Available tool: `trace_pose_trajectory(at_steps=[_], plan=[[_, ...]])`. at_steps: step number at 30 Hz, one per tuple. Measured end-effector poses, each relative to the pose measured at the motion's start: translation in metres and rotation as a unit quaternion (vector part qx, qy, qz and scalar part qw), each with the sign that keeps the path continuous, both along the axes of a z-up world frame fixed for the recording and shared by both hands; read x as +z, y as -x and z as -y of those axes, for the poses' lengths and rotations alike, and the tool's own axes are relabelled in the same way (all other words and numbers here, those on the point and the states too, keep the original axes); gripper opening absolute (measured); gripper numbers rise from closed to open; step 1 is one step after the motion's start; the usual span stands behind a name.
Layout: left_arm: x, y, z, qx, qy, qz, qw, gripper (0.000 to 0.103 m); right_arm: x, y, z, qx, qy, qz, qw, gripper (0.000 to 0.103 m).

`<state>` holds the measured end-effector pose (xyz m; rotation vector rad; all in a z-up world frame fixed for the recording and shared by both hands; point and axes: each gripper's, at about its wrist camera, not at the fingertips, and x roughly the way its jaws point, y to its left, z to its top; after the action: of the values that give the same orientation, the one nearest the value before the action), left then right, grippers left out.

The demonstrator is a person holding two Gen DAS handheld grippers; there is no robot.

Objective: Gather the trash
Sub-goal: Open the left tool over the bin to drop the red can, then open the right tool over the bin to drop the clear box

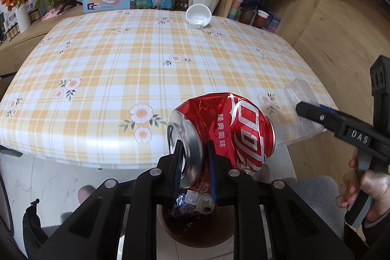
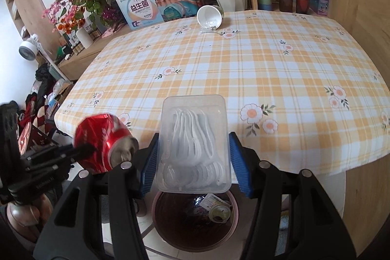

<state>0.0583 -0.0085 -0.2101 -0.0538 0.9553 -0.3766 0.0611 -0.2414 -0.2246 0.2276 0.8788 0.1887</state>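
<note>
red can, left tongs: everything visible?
The red can is crushed, dented aluminium with white lettering and a silver end. It lies sideways in the air, clamped at that end by the left tongs, over the bin at the table edge. Only the tongs' pads touch it.

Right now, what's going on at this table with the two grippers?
A person is clearing trash with a handheld gripper in each hand. The left gripper is shut on a crushed red can, and the right gripper is shut on a clear plastic box. Both are held near the table's front edge, above a dark bin on the floor that already has some trash in it. A tipped white cup is still on the table.
</note>
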Motion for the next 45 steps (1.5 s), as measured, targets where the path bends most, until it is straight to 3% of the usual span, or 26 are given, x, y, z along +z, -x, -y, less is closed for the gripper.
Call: trace_pose_trajectory(at_steps=[19, 21, 23, 29, 37, 45], plan=[[-0.045, 0.028, 0.022, -0.05, -0.007, -0.064, 0.9967, 0.019, 0.005, 0.024, 0.006, -0.008, -0.006, 0.005, 1.0, 0.056], [-0.047, 0.029, 0.024, -0.055, -0.004, -0.069, 0.9961, 0.027, 0.004, 0.025, 0.004, -0.006, -0.004, 0.005, 1.0, 0.056], [-0.045, 0.029, 0.022, -0.055, 0.007, -0.063, 0.9965, 0.064, 0.004, 0.025, 0.003, -0.004, 0.001, 0.004, 1.0, 0.056], [-0.021, 0.029, 0.004, -0.019, 0.004, -0.009, 0.9998, 0.086, -0.001, 0.029, 0.002, -0.002, 0.003, -0.001, 1.0, 0.056], [0.019, 0.026, -0.03, 0.056, -0.006, 0.061, 0.9965, 0.096, -0.023, 0.042, -0.018, 0.029, 0.018, -0.028, 0.999, 0.056], [0.033, 0.026, -0.055, 0.095, -0.014, 0.088, 0.9915, 0.097, -0.042, 0.05, -0.035, 0.051, 0.029, -0.054, 0.997, 0.056]])
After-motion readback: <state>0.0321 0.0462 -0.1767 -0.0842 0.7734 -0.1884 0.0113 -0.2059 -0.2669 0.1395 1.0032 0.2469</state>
